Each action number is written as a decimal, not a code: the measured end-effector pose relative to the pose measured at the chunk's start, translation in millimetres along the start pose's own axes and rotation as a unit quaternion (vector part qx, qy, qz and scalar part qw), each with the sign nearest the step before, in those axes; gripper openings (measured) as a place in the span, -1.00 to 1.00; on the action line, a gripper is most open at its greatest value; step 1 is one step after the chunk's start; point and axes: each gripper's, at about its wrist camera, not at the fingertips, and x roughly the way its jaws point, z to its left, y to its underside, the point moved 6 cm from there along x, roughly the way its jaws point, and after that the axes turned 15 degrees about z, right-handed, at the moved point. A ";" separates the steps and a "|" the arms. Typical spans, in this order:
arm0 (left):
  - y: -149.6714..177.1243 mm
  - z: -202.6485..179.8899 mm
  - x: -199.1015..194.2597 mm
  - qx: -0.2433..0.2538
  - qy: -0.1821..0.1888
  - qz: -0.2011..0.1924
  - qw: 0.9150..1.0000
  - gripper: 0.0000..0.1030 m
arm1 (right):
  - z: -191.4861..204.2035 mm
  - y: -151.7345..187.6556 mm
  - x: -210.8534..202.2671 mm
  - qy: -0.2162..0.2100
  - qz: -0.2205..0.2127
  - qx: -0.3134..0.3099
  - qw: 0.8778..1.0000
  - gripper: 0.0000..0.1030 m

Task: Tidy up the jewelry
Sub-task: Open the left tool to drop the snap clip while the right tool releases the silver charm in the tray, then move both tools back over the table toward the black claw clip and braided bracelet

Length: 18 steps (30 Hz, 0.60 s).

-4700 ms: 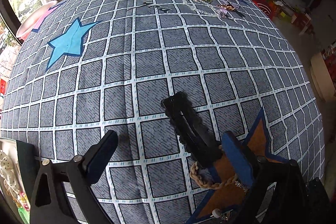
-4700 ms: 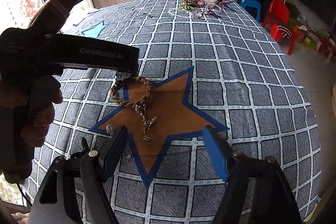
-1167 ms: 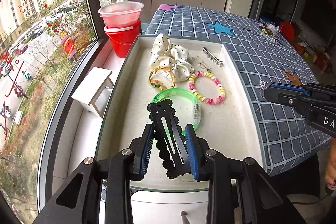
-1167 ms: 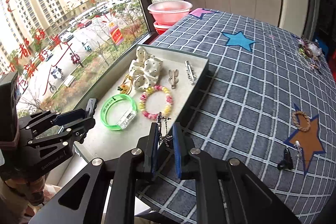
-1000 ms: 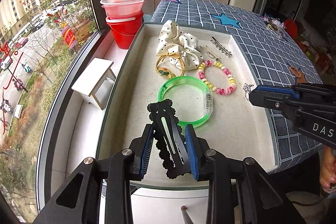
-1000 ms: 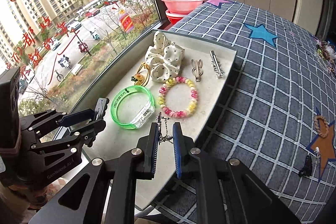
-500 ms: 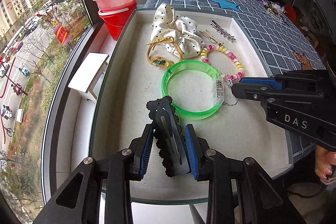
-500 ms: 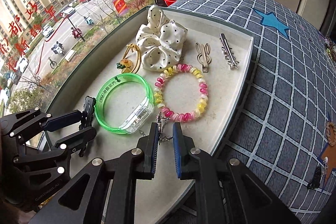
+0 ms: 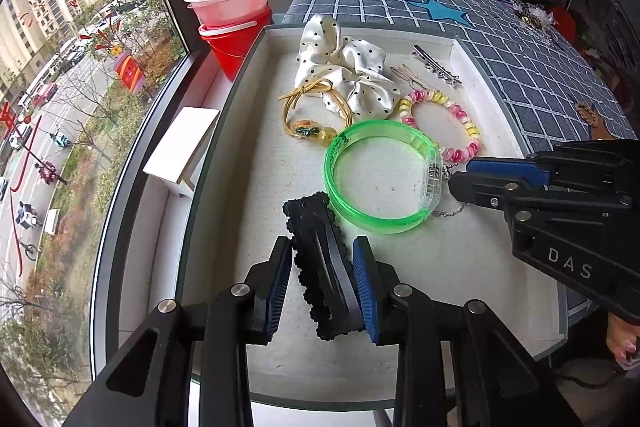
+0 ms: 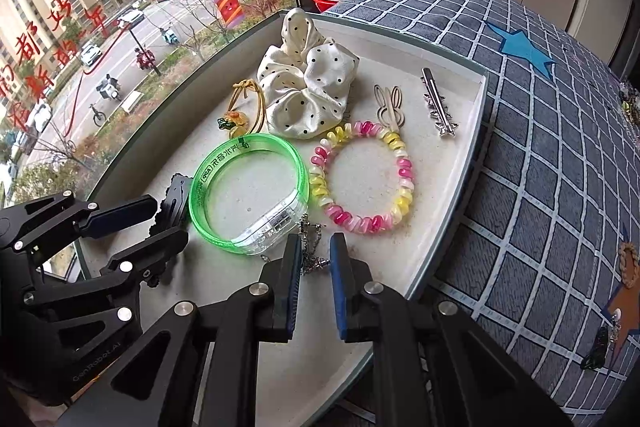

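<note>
- The fingers of the left gripper are closed on a black scalloped hair clip, whose free end juts forward past the fingertips, low over the white tray.
- The fingers of the right gripper stand slightly apart with a thin silver chain between them; whether they still pinch it cannot be told.
- The chain lies touching the clear clasp of the green bangle just ahead of the right fingertips. If that gripper lifts away with a link caught, it could likely drag the chain or nudge the bangle.
- The clip's tip sits just beside the bangle's near rim. Released from a height or at a tilt, it might land on the bangle rather than the tray floor.
- The two grippers are near each other; a sideways withdrawal risks a knock.
- The beaded bracelet lies beyond the right fingertips and looks safe.
</note>
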 end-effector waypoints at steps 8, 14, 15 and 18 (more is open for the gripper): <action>-4.4 2.4 -10.5 -0.009 -0.012 -0.012 1.000 -0.15 | -5.2 0.3 -28.4 -0.012 -0.045 0.009 0.999 0.17; -6.8 2.6 -23.3 -0.013 -0.022 -0.038 0.999 0.79 | -18.0 4.8 -45.8 -0.018 -0.069 0.029 0.997 0.33; -7.4 1.9 -24.2 -0.013 -0.020 -0.038 0.999 0.79 | -21.4 6.3 -48.1 -0.018 -0.070 0.034 0.997 0.37; -8.9 -3.1 -28.6 -0.008 -0.020 -0.044 0.999 0.79 | -33.6 12.1 -55.5 -0.021 -0.078 0.049 0.996 0.52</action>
